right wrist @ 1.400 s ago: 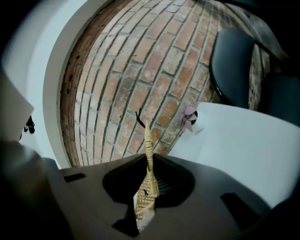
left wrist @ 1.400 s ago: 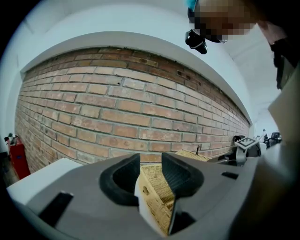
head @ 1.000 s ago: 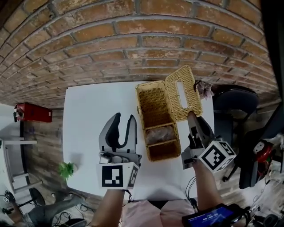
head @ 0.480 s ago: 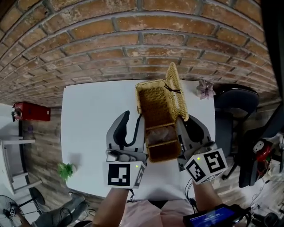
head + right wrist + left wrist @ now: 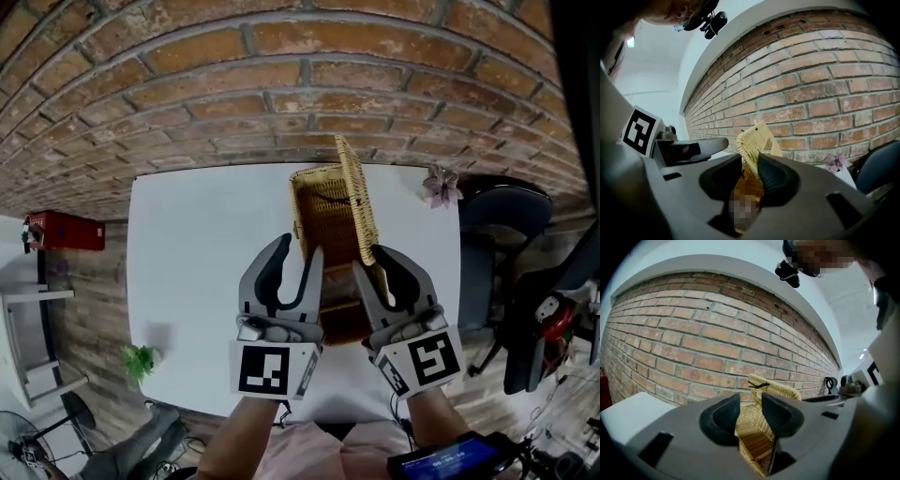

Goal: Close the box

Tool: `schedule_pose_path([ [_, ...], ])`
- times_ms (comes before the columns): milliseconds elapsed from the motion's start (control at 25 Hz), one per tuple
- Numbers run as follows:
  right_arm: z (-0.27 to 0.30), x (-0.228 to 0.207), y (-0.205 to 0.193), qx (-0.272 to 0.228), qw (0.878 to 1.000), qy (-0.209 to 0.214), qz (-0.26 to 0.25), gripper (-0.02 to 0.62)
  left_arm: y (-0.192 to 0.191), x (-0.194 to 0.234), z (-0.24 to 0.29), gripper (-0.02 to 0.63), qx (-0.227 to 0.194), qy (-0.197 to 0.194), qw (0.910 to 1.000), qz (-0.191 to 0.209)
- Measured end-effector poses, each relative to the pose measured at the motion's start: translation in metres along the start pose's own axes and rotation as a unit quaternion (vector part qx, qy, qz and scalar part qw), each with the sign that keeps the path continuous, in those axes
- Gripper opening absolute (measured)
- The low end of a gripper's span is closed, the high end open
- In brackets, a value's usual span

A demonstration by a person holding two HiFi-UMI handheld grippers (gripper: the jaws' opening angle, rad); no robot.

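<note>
A wicker box (image 5: 299, 214) stands on the white table (image 5: 202, 248), and its lid (image 5: 352, 204) is on edge, nearly upright over the right wall. My right gripper (image 5: 380, 270) straddles the lid's near end. Its jaws have just been opening, and the lid (image 5: 752, 138) stands loose between them. My left gripper (image 5: 292, 272) is open at the box's near left side, its right finger by the left wall. In the left gripper view the wicker box (image 5: 752, 434) shows through the gap of the left gripper (image 5: 751, 401), with the lid (image 5: 777, 389) behind.
A pink flower (image 5: 441, 185) lies at the table's right edge. A dark chair (image 5: 497, 234) stands beyond that edge. A brick wall (image 5: 300, 84) runs along the table's far side. On the floor to the left are a green plant (image 5: 139, 359) and a red object (image 5: 61, 230).
The lid has swung from lying open on the right to standing upright. My right gripper rolled and moved left with it. My left gripper moved right, up to the box.
</note>
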State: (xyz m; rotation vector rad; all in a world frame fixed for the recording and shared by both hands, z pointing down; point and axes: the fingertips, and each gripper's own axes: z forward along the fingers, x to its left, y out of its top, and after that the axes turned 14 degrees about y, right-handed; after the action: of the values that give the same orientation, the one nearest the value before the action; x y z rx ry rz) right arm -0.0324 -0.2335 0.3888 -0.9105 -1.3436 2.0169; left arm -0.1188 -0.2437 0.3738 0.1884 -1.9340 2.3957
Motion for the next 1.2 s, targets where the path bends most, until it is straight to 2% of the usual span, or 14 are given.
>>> schedule_pose_path([
  [280,0.015,0.016,-0.011,0.031,0.999,0.039,-0.014,0.146,-0.011,-0.004,0.003,0.15,0.012,-0.008,0.9999,-0.003],
  [360,0.02,0.021,-0.016,0.044,0.998,0.054,-0.013,0.167,-0.014,-0.001,0.003,0.141,0.014,-0.004,0.9999,-0.005],
  [600,0.025,0.026,-0.023,0.059,0.995,0.069,-0.027,0.179,-0.019,0.01,0.004,0.141,0.019,0.007,0.9997,-0.012],
  [720,0.029,0.03,-0.031,0.071,0.994,0.082,-0.019,0.192,-0.023,0.019,0.005,0.138,0.022,0.017,0.9995,-0.017],
  [1040,0.039,0.033,-0.038,0.079,0.993,0.085,-0.011,0.184,-0.027,0.029,0.002,0.14,0.025,0.024,0.9992,-0.02],
  [1200,0.035,0.031,-0.03,0.06,0.995,0.077,0.003,0.178,-0.015,0.033,-0.006,0.14,0.012,0.032,0.9991,-0.023],
])
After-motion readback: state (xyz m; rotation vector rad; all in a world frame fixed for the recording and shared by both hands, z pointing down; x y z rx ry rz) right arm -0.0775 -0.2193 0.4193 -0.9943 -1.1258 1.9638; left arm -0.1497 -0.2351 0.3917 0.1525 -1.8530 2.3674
